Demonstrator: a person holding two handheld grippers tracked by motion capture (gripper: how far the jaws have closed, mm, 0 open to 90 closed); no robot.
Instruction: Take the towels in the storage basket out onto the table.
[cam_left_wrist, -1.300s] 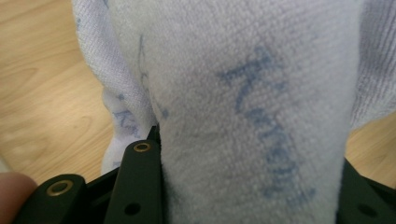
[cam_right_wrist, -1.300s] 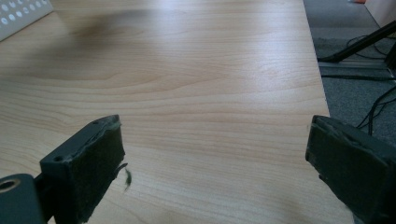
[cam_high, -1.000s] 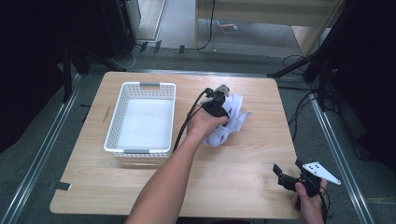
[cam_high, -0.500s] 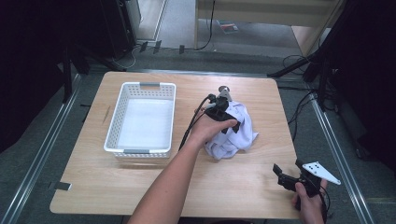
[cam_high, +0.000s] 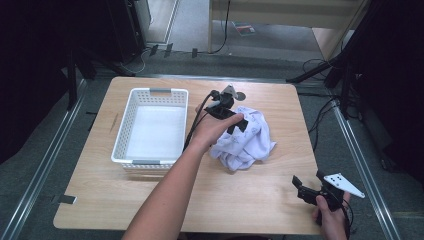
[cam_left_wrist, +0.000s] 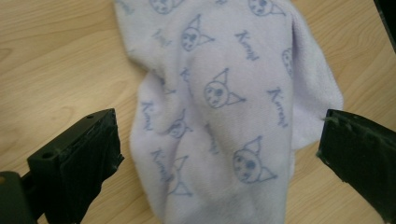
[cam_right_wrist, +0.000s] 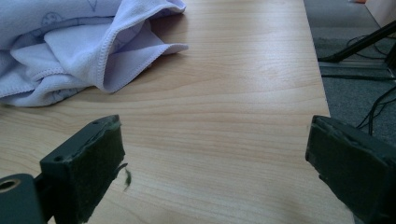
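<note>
A wooden table (cam_high: 250, 200) carries a white basket (cam_high: 150, 127) and lilac towel (cam_high: 247, 142).

In the high view we see bare desk (cam_high: 150, 200) across the lower half of the frame, free for passage. The basket (cam_high: 150, 127) blocks the left centre; the crumpled towel (cam_high: 245, 142) blocks the middle. Between towel and right claw (cam_high: 310, 190) at lower right, the wood lies open.

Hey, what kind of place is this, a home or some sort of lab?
Most likely a lab or recording studio, not a home: a bare wooden table stands inside metal rails on grey carpet, with black stands and loose cables around it. A white basket and a lavender towel are the working props.
</note>
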